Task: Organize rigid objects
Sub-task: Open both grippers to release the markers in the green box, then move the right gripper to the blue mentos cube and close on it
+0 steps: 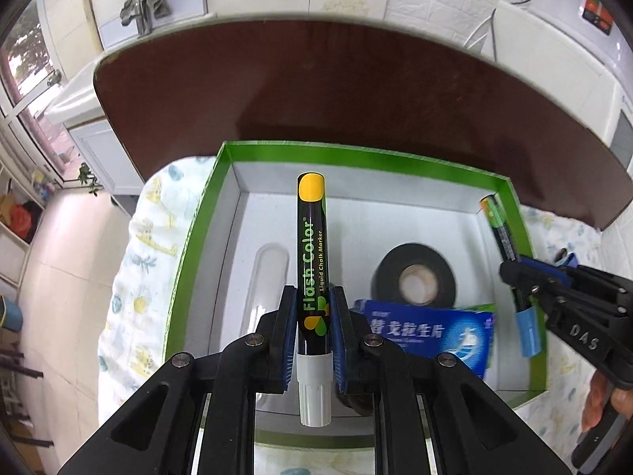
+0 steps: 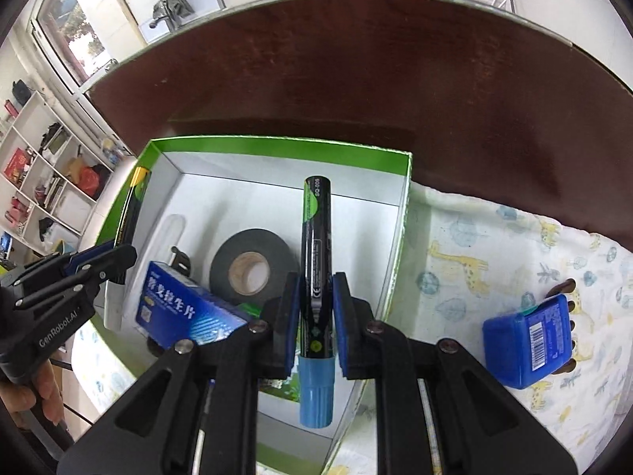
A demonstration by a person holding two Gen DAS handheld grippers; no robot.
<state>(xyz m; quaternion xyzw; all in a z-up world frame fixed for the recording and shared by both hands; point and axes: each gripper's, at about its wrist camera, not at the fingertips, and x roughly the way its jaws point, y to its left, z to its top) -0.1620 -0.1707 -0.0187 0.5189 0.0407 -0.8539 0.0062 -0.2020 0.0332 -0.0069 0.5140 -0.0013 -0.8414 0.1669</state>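
A: How will they handle?

B: I judge both light, stiff and slick, so I grip mid-barrel. My left claw [image 1: 312, 316] is clenched on the black chalk marker with yellow end and white cap [image 1: 311, 261]; my right claw [image 2: 315, 308] clamps the black marker with blue cap [image 2: 316, 245].

A: Where are they?

B: Each lies along its claw, cap toward the camera, above the green-rimmed white cardboard box [image 1: 277, 150] on the counter

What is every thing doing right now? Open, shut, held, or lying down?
Left gripper: shut on yellow marker.
Yellow marker: held above box, white cap on.
Right gripper: shut on green marker.
Green marker: held above box, blue cap on.
Green box: open, no lid.
Tape roll: lying flat in box.
Blue carton: tilted in box.
Blue case: shut, on cloth outside box.
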